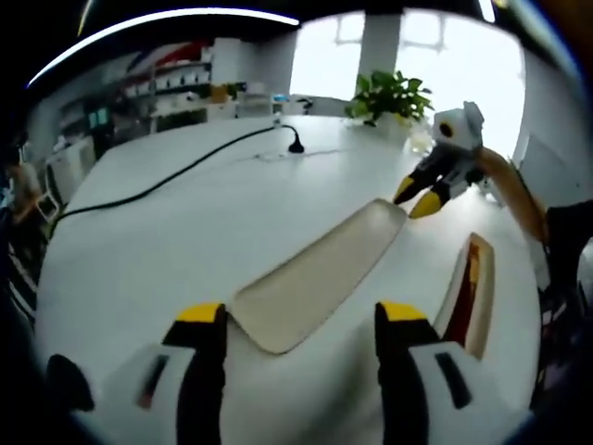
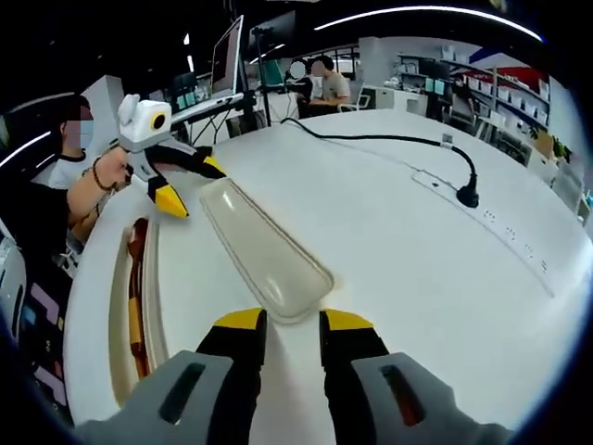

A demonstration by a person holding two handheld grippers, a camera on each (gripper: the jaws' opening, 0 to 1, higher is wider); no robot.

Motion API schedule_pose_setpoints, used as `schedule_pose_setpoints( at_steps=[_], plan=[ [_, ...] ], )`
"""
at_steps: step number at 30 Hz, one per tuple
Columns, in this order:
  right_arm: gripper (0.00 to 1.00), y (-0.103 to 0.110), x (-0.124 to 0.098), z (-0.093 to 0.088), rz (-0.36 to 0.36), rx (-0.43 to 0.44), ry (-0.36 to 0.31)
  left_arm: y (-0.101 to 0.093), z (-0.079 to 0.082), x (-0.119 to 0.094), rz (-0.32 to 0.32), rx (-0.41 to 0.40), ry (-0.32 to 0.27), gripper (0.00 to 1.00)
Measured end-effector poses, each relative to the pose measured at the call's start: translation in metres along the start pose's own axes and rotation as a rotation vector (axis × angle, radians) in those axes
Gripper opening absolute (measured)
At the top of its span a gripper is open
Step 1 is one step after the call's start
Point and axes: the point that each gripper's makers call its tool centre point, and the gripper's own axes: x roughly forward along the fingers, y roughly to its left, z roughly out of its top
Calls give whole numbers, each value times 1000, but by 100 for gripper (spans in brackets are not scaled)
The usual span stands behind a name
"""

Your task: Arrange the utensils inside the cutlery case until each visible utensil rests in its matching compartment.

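Left gripper view: the left gripper hangs wide open and empty above the near end of the beige lid on the white table; the cutlery case lies beside it, utensils inside, perhaps wooden.

Right gripper view: the right gripper holds nothing, its jaws a narrow gap apart just short of the lid; the case lies left.

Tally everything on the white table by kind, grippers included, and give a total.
Grippers: 2 (left, right)
Translucent case lid: 1
Cutlery case with utensils inside: 1
Black cable: 1
Potted plant: 1
Total: 6
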Motion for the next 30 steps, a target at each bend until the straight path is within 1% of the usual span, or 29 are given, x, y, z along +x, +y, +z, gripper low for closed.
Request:
schedule_pose_setpoints(
  at_steps=[2, 3, 6, 7, 9, 10, 12, 13, 14, 15, 16, 22, 26, 29, 30],
  plan=[
    [25, -2, 0, 1, -2, 24, -9, -2, -1, 1, 1, -2, 3, 71],
    [25, -4, 0, 3, -13, 38, -27, -2, -1, 1, 6, -2, 4, 72],
    [24, -7, 1, 7, -14, 39, -50, -3, -2, 1, 2, 5, 4, 72],
    [21, -10, 2, 8, -23, 46, -59, -4, -2, 1, 3, 7, 5, 71],
    [16, -15, 3, 6, -38, 52, -47, -2, -2, 1, 9, 12, 6, 70],
    [15, -15, 4, 5, -39, 51, -43, -1, -2, 2, 14, 19, 7, 68],
    [15, -13, 5, 6, -24, 57, -54, 2, -4, 2, 34, 53, 12, 63],
    [15, -11, 6, 8, -10, 59, -65, 7, -5, 2, 56, 89, 20, 59],
    [15, -10, 7, 8, -7, 61, -70, 8, -6, 2, 68, 102, 21, 56],
    [15, -10, 7, 9, -4, 62, -77, 9, -2, 4, 75, 116, 2, 56],
    [15, -10, 7, 9, -4, 64, -82, 6, -2, 3, 65, 105, 2, 56],
    [14, -15, 7, 12, 4, 96, -137, 3, 1, 3, 68, 103, -6, 56],
    [13, -20, 8, 14, 8, 147, -182, 3, 2, 2, 74, 98, -12, 54],
    [11, -20, 7, 14, 14, 191, -198, 3, 1, 1, 72, 100, -19, 54],
    [8, -23, 7, 14, 17, 268, -204, 2, 1, 0, 72, 100, -20, 54]
  ],
)
